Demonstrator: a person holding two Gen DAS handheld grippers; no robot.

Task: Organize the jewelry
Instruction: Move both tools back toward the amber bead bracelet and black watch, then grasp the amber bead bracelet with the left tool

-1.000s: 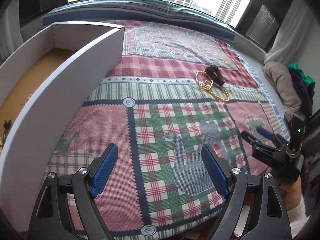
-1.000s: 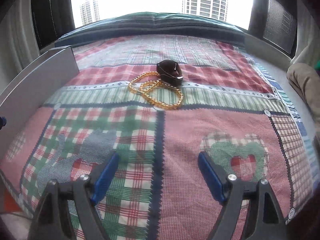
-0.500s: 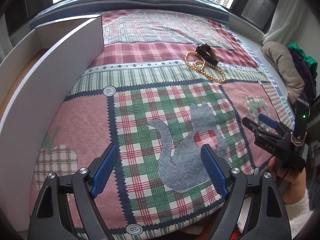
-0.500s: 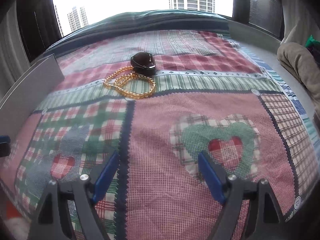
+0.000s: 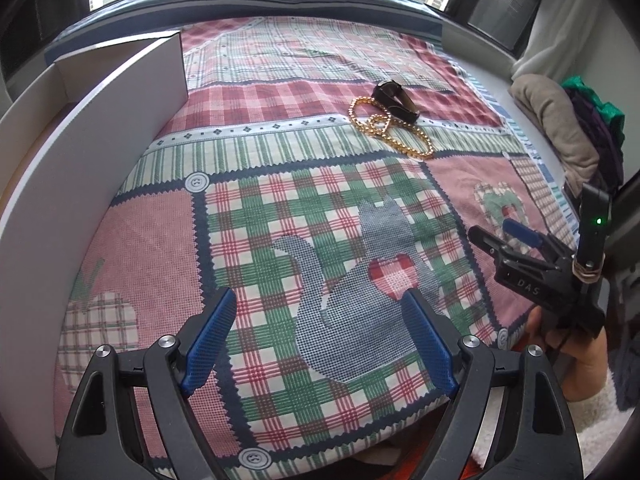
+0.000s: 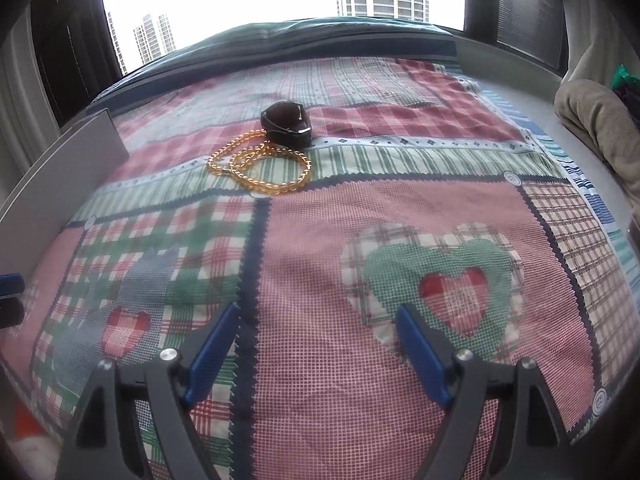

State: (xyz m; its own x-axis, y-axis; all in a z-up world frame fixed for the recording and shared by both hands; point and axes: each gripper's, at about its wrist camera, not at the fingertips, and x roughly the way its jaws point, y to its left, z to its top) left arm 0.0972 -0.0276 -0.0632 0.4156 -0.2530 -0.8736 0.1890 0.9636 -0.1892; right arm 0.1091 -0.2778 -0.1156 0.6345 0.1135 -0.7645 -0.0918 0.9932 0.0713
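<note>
Black left gripper (image 5: 318, 344) with ribbed blue fingers (image 5: 208, 338), silver screws; fuzzy white sleeve (image 5: 596, 428)

A patchwork plaid cloth in pink, green and red (image 5: 328, 208) covers the flat surface. On its far part lies a looped string of golden beads (image 5: 390, 132), touching a small dark rounded case (image 5: 394, 98) just beyond it. A long white open box (image 5: 80, 152) sits along the left edge

A gold-coloured beaded necklace (image 5: 390, 132) (image 6: 260, 166) lies in loose overlapping loops on the patchwork cloth. Touching its far side sits a dark brown, glossy rounded bangle-like piece (image 5: 396, 100) (image 6: 285, 123), lying flat.
</note>
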